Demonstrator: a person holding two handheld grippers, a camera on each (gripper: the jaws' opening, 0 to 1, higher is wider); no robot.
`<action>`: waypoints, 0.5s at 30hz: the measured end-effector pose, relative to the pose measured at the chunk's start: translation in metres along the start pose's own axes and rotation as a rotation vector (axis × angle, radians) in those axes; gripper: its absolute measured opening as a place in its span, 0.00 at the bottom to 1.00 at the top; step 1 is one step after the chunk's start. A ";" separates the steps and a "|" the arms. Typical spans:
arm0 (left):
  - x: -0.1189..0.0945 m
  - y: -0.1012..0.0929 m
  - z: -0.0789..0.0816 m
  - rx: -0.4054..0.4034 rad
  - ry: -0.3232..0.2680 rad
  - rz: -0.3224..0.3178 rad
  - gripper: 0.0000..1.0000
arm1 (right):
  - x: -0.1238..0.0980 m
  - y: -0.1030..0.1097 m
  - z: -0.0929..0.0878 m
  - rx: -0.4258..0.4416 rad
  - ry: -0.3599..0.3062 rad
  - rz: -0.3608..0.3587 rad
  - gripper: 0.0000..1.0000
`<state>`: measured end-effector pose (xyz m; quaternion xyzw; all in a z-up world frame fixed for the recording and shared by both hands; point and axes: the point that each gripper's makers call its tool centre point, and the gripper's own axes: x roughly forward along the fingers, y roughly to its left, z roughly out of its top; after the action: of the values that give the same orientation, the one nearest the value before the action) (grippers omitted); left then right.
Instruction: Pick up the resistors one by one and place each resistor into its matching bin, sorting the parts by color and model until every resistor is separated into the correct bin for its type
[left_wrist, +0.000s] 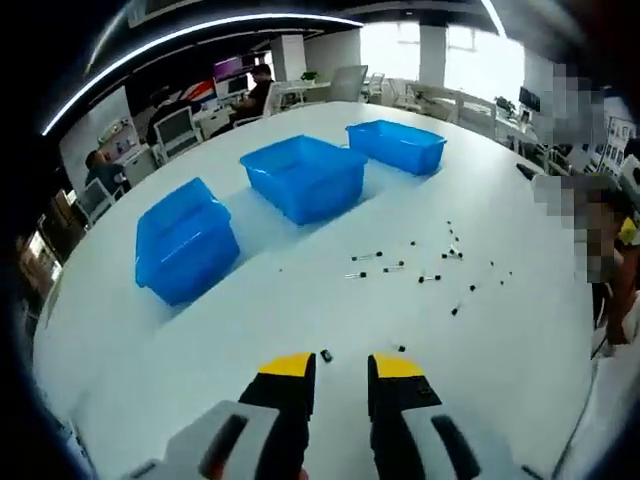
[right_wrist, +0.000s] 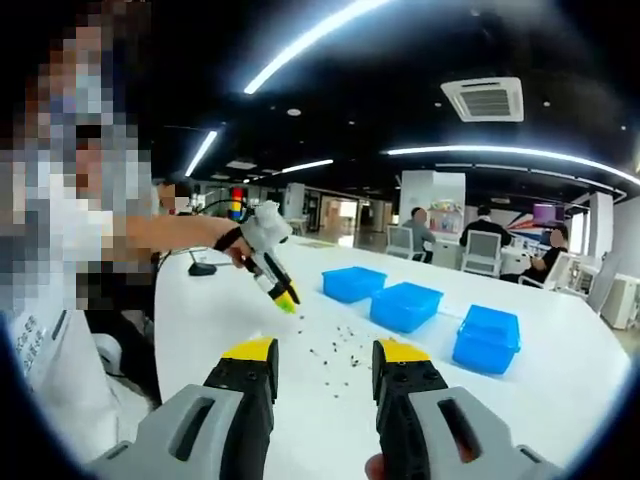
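Note:
Several small dark resistors (left_wrist: 425, 262) lie scattered on the white table (left_wrist: 300, 310), right of three blue bins. The bins run in a row: near (left_wrist: 185, 240), middle (left_wrist: 303, 177), far (left_wrist: 396, 145). My left gripper (left_wrist: 340, 368) hovers low over the table, open, with nothing between its yellow-tipped jaws. One loose resistor (left_wrist: 326, 355) lies just ahead of the gap. In the right gripper view my right gripper (right_wrist: 325, 355) is open and held above the table edge, facing the resistors (right_wrist: 340, 358) and the bins (right_wrist: 405, 305). The left gripper (right_wrist: 285, 297) points down at the table there.
A person (right_wrist: 70, 260) stands at the table's left edge, an arm stretched over it. A small black object with a cable (right_wrist: 202, 268) lies behind that arm. Another person (left_wrist: 610, 270) stands at the table's right edge. Desks, chairs and seated people (left_wrist: 258, 90) lie beyond the table.

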<state>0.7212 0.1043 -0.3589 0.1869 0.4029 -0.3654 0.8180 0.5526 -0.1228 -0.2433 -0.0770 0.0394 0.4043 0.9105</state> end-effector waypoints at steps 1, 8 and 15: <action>0.003 -0.001 -0.002 -0.026 0.014 -0.019 0.23 | 0.001 0.000 0.000 0.000 0.000 0.002 0.40; 0.016 0.009 -0.008 -0.057 0.054 -0.010 0.23 | 0.003 -0.001 -0.003 0.004 0.003 0.000 0.40; 0.023 0.014 -0.011 -0.054 0.077 -0.018 0.17 | 0.005 -0.005 -0.006 0.002 0.014 -0.012 0.39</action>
<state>0.7351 0.1095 -0.3837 0.1750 0.4457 -0.3544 0.8032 0.5591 -0.1237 -0.2497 -0.0790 0.0458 0.3985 0.9126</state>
